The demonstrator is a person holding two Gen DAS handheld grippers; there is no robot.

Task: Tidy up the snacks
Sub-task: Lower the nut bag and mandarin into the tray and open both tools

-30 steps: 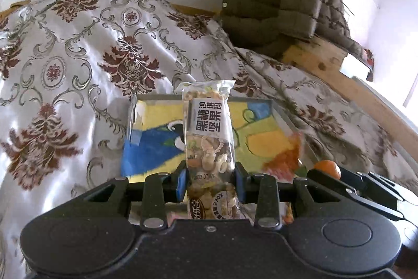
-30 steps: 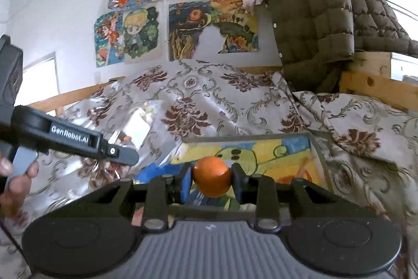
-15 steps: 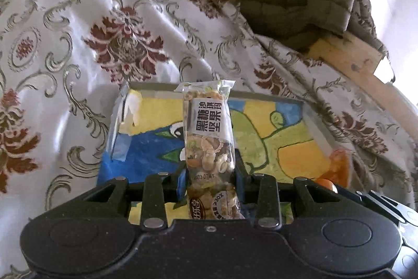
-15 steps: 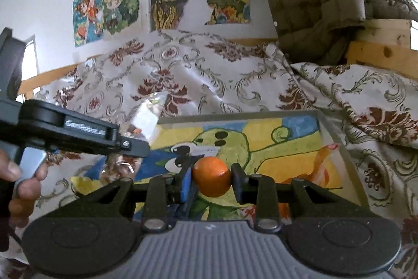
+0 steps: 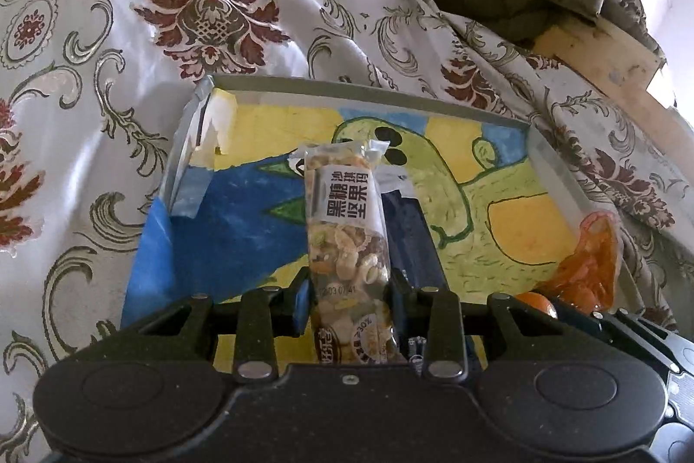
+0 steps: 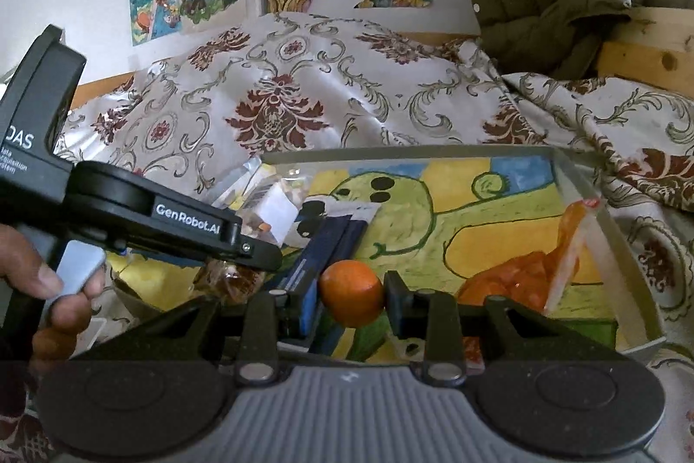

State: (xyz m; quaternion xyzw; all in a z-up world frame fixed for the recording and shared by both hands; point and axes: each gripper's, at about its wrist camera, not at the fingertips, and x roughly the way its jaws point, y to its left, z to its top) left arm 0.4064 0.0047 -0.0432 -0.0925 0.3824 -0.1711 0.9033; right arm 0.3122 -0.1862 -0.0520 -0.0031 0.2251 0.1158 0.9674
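Left gripper [image 5: 347,302] clamps nut bar [image 5: 347,228], right gripper [image 6: 351,300] clamps orange [image 6: 351,293], both over tray [image 5: 368,90] on bed.

Nut bar [image 5: 347,241]: lower end hidden behind gripper body. Dark packet [image 6: 334,246] at tray's six o'clock: partly covered, print too small. Hand [image 6: 47,289] cut off at nine o'clock.

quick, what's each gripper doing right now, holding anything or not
Left gripper: closed on the nut bar packet, held upright above the painted tray.
Right gripper: closed on the small orange.
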